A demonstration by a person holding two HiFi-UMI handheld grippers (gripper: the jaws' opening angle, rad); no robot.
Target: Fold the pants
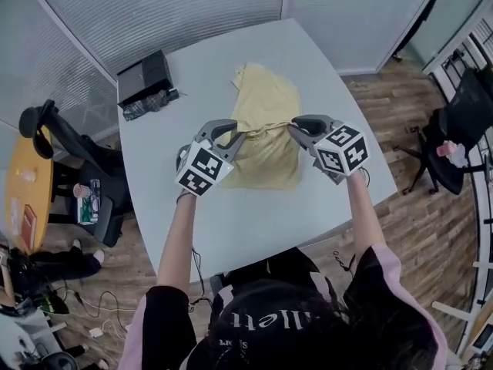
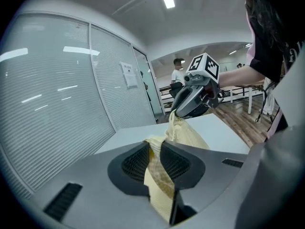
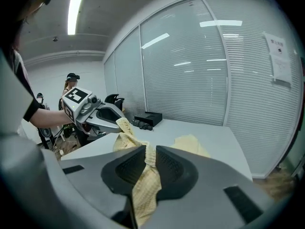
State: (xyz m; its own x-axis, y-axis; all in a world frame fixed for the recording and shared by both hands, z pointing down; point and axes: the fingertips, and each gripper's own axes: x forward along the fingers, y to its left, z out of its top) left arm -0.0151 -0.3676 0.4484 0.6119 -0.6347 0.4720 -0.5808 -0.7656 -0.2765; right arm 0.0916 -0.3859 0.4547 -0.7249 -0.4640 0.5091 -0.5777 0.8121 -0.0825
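Head view — left tongs (image 1: 236, 137) and right tongs (image 1: 294, 128), two in all, pinch one yellow pants (image 1: 266, 102).

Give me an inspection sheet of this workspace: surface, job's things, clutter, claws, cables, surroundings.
Surface: white table, rounded corners.
Job's things: yellow pants, one edge held up between the claws, the rest on the table.
Clutter: black box and dark bundle at the table's far left corner.
Claws: left claw and right claw each shut on the pants' fabric.
Cables: loose cables on the floor, lower left.
Surroundings: glass walls with blinds, office chairs, wood floor.
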